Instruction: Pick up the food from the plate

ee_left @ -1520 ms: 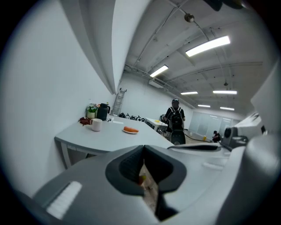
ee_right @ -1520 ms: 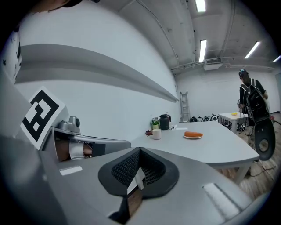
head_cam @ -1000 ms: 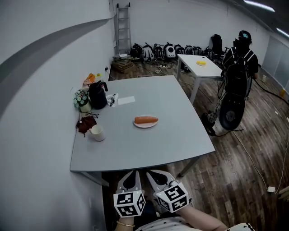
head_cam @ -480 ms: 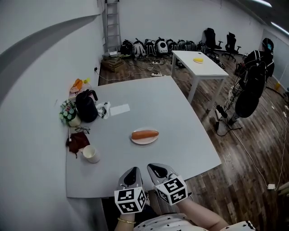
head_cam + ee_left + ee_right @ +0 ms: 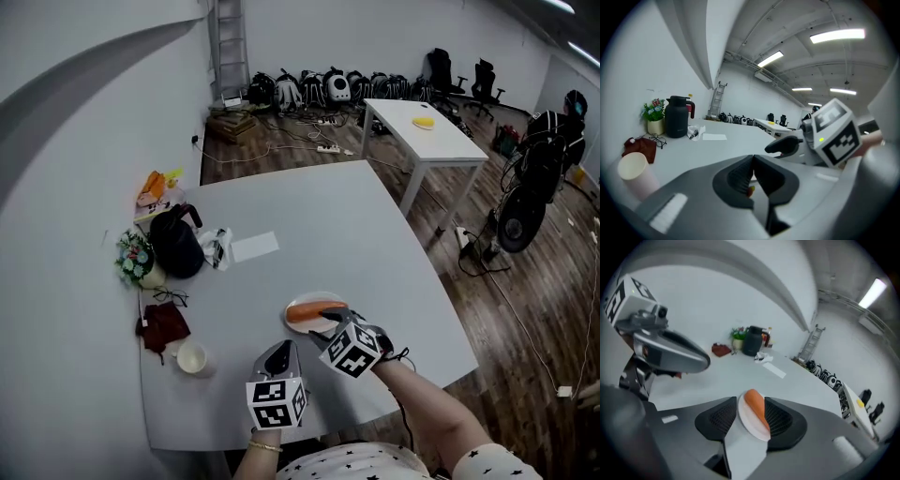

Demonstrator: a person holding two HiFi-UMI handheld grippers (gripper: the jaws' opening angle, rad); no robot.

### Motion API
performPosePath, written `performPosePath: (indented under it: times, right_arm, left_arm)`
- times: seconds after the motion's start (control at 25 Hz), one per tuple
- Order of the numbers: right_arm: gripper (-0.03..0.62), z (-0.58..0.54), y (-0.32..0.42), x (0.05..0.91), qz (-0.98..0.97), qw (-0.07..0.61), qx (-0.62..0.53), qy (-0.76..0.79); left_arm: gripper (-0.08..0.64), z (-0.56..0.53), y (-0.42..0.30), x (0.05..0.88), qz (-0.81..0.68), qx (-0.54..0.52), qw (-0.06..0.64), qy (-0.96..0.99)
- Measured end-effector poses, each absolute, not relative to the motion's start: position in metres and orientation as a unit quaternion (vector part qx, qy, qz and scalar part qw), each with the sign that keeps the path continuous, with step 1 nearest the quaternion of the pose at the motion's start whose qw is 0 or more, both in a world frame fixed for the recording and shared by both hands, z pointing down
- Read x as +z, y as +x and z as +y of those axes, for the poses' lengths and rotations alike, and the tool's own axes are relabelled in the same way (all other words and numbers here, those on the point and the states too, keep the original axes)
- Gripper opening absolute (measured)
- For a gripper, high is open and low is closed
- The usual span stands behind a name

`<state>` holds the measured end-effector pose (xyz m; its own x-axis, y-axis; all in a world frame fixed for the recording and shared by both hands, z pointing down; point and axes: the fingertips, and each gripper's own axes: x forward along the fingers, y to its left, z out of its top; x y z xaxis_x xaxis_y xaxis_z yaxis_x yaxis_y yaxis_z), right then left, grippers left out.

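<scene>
An orange, sausage-shaped piece of food (image 5: pixel 313 311) lies on a small white plate (image 5: pixel 298 323) near the front of the grey table (image 5: pixel 319 216). My right gripper (image 5: pixel 330 330) reaches to the plate's near edge, and its jaws are opening. In the right gripper view the food (image 5: pixel 756 405) and the plate (image 5: pixel 749 423) show in the gap of that gripper (image 5: pixel 751 418), with the pads clear of them. My left gripper (image 5: pixel 278 359) hovers over the table's front, left of the plate. Seen in its own view, the left gripper (image 5: pixel 752 174) is shut and holds nothing.
A black kettle (image 5: pixel 175 242), a flower pot (image 5: pixel 136 259), a dark red cloth (image 5: pixel 161 323), a white cup (image 5: pixel 192 357) and a sheet of paper (image 5: pixel 255 247) sit along the table's left side. A white table (image 5: pixel 422 131) and a person (image 5: pixel 553 141) are at the far right.
My right gripper has moved forward from below the table's edge to the plate, and its jaws have parted. The left gripper has come forward over the table's front.
</scene>
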<state>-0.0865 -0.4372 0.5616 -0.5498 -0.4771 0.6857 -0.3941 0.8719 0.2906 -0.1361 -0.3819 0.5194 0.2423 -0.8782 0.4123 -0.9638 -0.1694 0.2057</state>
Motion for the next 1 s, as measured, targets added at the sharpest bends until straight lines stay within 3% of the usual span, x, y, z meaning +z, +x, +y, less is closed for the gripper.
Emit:
performPosePath:
  times: [0.16, 0.28, 0.44, 0.64, 1.0]
  right_arm:
    - [0.243, -0.472, -0.081, 0.612, -0.815, 0.547, -0.123, 0.146]
    - [0.288, -0.483, -0.083, 0.642, -0.786, 0.598, -0.136, 0.074]
    - [0.288, -0.493, -0.091, 0.666, -0.775, 0.62, -0.118, 0.03]
    - [0.221, -0.488, -0.09, 0.675, -0.766, 0.639, -0.061, -0.032]
    - [0.215, -0.488, -0.092, 0.67, -0.775, 0.626, -0.088, -0.009]
  left_arm:
    - [0.008, -0.394, -0.14, 0.534, -0.6, 0.114, 0.233, 0.756]
    - [0.008, -0.396, -0.144, 0.543, -0.6, 0.12, 0.249, 0.751]
    - [0.008, -0.393, -0.147, 0.552, -0.601, 0.126, 0.263, 0.744]
    - [0.008, -0.39, -0.146, 0.558, -0.6, 0.133, 0.271, 0.741]
    - [0.008, -0.387, -0.14, 0.552, -0.596, 0.13, 0.267, 0.746]
